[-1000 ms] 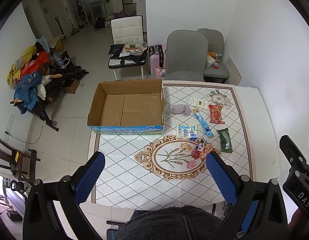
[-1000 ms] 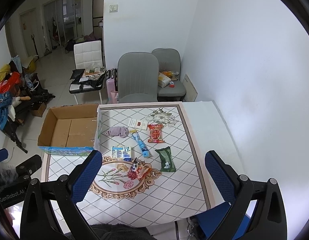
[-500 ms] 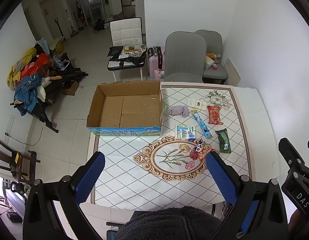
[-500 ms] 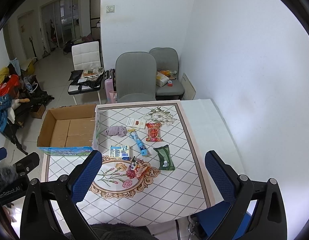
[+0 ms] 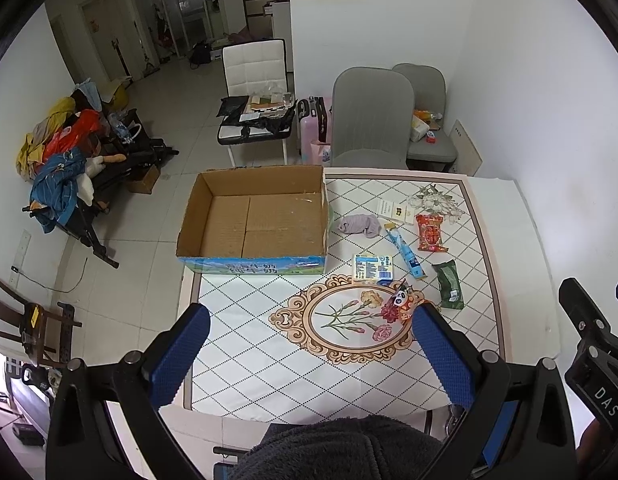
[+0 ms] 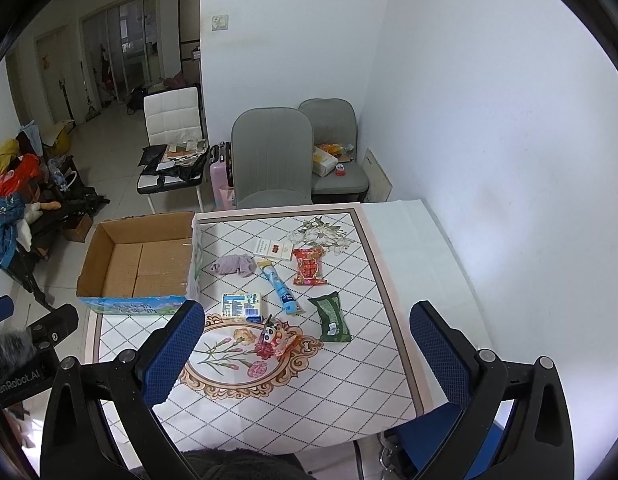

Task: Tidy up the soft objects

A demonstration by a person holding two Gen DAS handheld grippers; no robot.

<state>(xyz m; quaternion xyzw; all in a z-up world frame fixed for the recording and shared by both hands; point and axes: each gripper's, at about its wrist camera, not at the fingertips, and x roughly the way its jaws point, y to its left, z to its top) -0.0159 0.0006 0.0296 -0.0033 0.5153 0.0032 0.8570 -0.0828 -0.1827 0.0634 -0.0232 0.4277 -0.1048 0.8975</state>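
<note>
Holding both grippers wide above the table, nothing grasped

You hold the left gripper and the right gripper high over the near edge of the table, each with its blue fingers spread apart and nothing between them.

The soft purple cloth lies crumpled on the tablecloth just beside the right wall of the cardboard box, which sits at the table's left edge with nothing in it. Past the cloth lie a white card, a blue tube, a red packet, a green packet, a small blue and yellow carton and a panda-faced wrapper, all apart from your fingers.

Your left view takes in the whole floor of the box and the pile of clothes on the floor at the far left; it also catches the body of your other gripper at its right edge. Your right view shows the box more from the side, the bare white wall along the table's right, and your left gripper's body at its left edge. Two grey chairs stand behind the table in both views
</note>
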